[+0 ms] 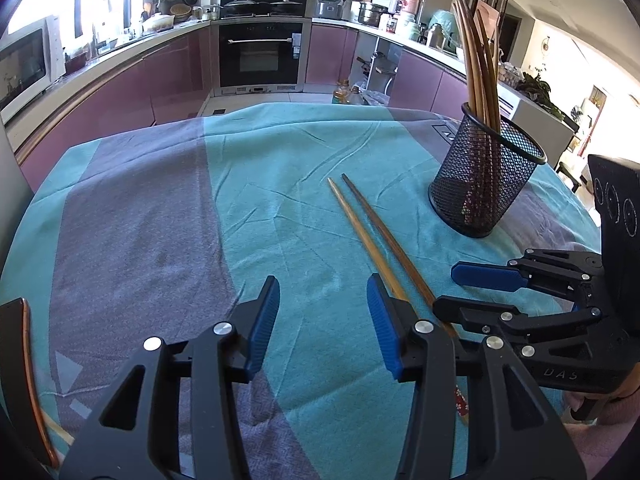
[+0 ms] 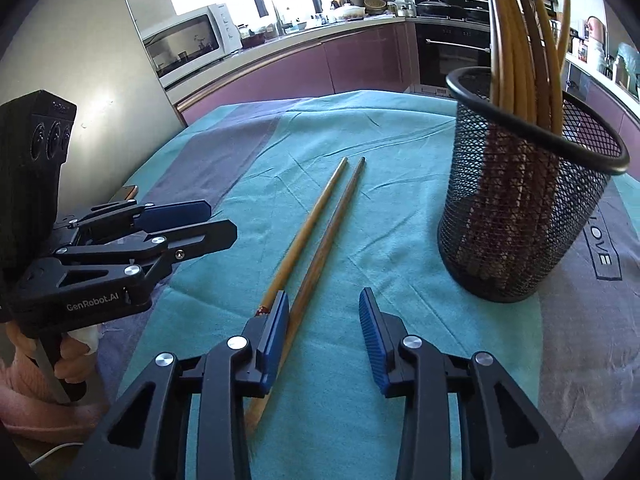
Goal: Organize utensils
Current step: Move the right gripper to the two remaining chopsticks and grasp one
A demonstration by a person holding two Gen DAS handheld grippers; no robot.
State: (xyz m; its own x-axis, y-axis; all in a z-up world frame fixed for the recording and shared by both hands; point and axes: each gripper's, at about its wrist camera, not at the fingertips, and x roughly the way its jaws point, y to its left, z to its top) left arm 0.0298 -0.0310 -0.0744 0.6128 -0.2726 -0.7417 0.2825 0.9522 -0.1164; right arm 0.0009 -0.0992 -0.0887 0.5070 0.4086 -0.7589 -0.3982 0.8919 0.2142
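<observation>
Two wooden chopsticks lie side by side on the teal and grey cloth; they also show in the right wrist view. A black mesh holder with several chopsticks upright in it stands to their right, and shows in the right wrist view. My left gripper is open and empty, its right finger beside the chopsticks' near ends. My right gripper is open and empty, its left finger over the chopsticks' near ends. Each gripper shows in the other's view: the right, the left.
A kitchen with purple cabinets, an oven and a microwave lies beyond the table. A phone-like object lies at the table's near left edge. The cloth hangs over the round table's edge.
</observation>
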